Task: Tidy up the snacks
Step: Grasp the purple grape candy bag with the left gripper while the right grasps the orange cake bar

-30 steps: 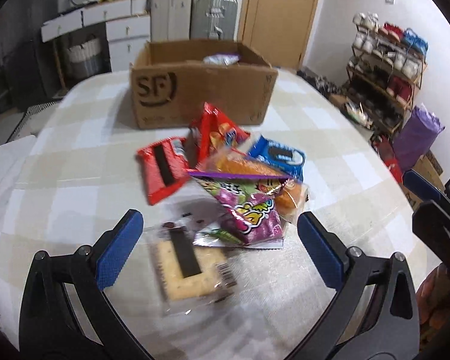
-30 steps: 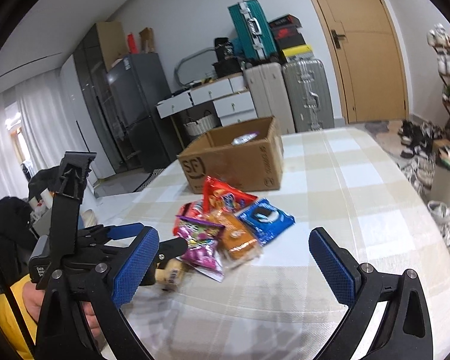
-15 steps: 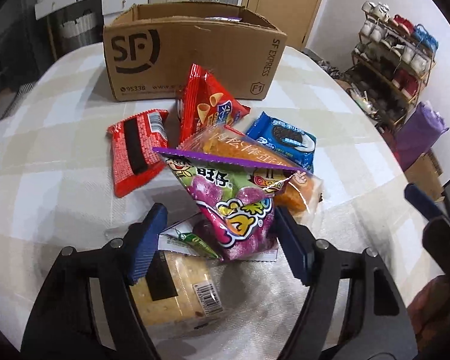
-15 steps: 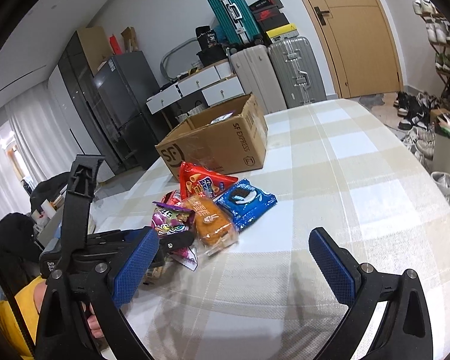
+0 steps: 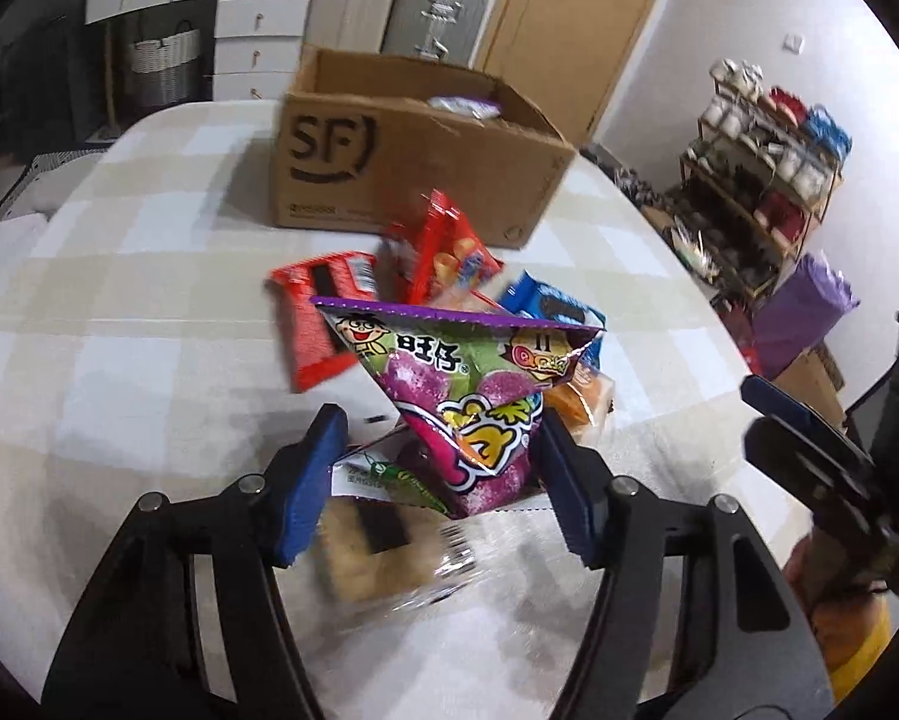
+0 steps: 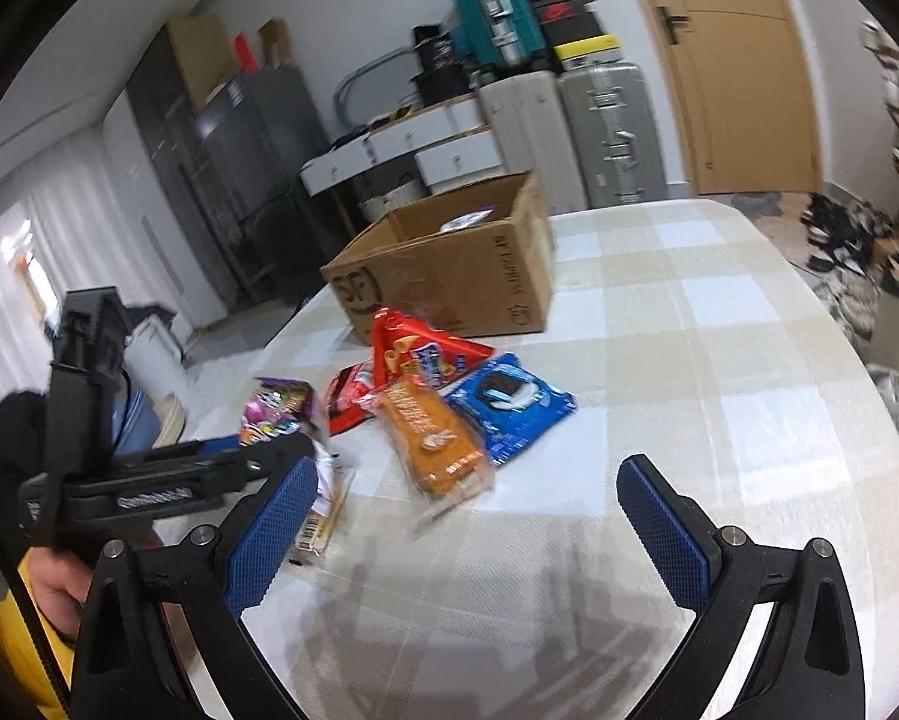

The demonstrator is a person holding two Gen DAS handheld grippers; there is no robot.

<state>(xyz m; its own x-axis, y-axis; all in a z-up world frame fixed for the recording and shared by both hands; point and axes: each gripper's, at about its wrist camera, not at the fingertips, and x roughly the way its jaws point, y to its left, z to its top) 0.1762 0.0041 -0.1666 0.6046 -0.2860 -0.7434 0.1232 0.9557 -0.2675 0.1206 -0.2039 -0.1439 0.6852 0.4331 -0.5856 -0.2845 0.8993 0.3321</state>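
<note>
The left hand-held gripper (image 5: 443, 474) has just been narrowing its jaws around the purple candy bag (image 5: 473, 396), which now sits between the blue pads; the right pad seems to touch the bag's edge, the left pad still shows a gap, so I would call it closing in rather than clenched on the bag. A second ago those jaws were spread wide over the cracker pack (image 5: 383, 552); now they have come forward and down onto the purple bag, which is tipped up with its top seam raised over the rest of the pile. That pile, with the red pack (image 5: 323, 324), chip bag (image 5: 449, 246), blue cookie pack (image 6: 509, 402) and orange cake pack (image 6: 431, 438), lies mid-surface, just in front of the cardboard box (image 5: 401, 168), which stands toward the far edge with one packet already inside. The right hand-held gripper (image 6: 467, 528) hangs released over bare cloth near the near edge. To my eye the purple bag is the next snack bound for the box
</note>
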